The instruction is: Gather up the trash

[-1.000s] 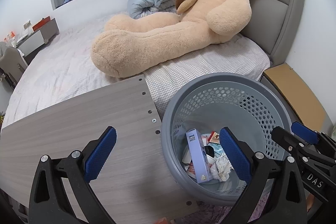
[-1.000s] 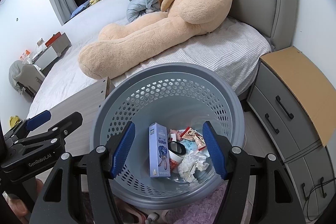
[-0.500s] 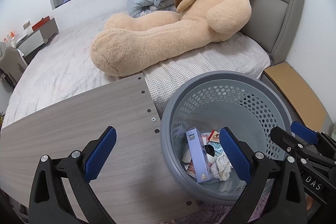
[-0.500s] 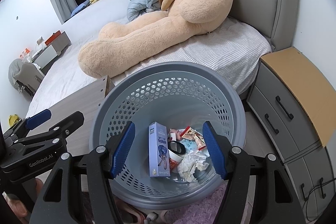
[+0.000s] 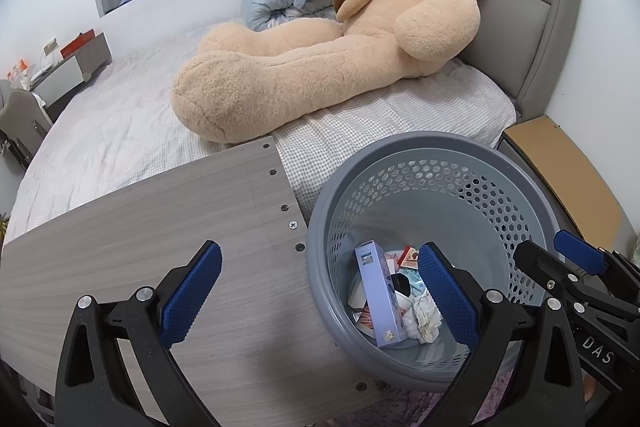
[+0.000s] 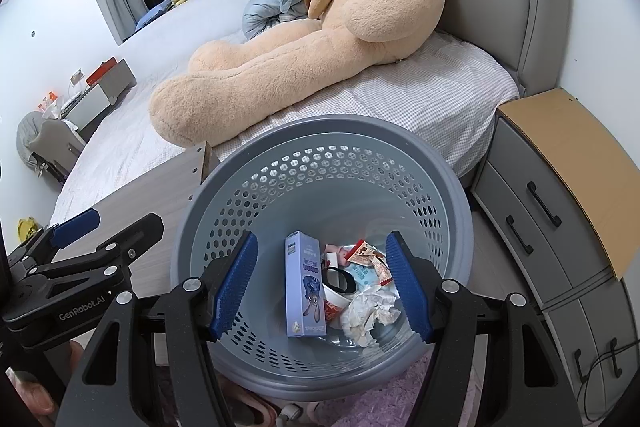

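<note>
Only the right view shows drawer handles (image 6: 542, 205); both tongs (image 5: 320, 293) (image 6: 322, 285) spread, empty, above the basket (image 6: 452, 187).

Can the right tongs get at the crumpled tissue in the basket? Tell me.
Probably yes. The right tongs hang open above the basket, whose mouth is uncovered, and the crumpled tissue lies on top of the trash beside the blue box.

A smooth grey plastic basket (image 6: 452, 195), its wall pierced with holes, holds a glossy cardboard box (image 6: 304, 285) and, at its 3 o'clock, crumpled white paper (image 6: 370, 311). At the basket's 9 o'clock lies a matt wood-grain board (image 5: 132, 227). A fuzzy plush bear (image 5: 320, 67) rests on checked cloth bedding (image 5: 420, 115).
</note>
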Action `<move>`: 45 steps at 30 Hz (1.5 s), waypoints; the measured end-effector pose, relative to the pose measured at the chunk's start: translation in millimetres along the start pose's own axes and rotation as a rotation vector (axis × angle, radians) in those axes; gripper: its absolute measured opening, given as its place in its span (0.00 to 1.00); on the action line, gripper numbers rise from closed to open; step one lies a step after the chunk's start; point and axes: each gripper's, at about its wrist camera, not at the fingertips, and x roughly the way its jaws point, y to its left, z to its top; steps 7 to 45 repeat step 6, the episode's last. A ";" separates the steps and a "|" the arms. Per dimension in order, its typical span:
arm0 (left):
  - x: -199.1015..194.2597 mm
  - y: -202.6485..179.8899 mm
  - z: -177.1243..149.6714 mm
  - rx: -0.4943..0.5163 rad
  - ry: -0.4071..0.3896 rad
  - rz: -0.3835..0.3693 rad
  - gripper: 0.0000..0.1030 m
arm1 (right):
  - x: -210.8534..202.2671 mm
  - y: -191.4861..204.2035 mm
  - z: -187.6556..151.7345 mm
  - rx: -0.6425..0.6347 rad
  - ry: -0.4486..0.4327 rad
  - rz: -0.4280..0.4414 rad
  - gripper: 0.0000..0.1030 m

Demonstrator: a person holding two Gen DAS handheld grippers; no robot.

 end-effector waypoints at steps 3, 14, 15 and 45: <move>0.5 0.4 0.2 -0.004 0.002 -0.001 0.94 | 0.8 1.7 -1.3 0.001 0.000 -0.001 0.62; 0.2 -0.1 -0.5 -0.001 0.001 0.000 0.94 | 0.8 1.9 -1.2 -0.001 0.000 0.000 0.62; 0.2 -0.1 -0.5 -0.001 0.001 0.000 0.94 | 0.8 1.9 -1.2 -0.001 0.000 0.000 0.62; 0.2 -0.1 -0.5 -0.001 0.001 0.000 0.94 | 0.8 1.9 -1.2 -0.001 0.000 0.000 0.62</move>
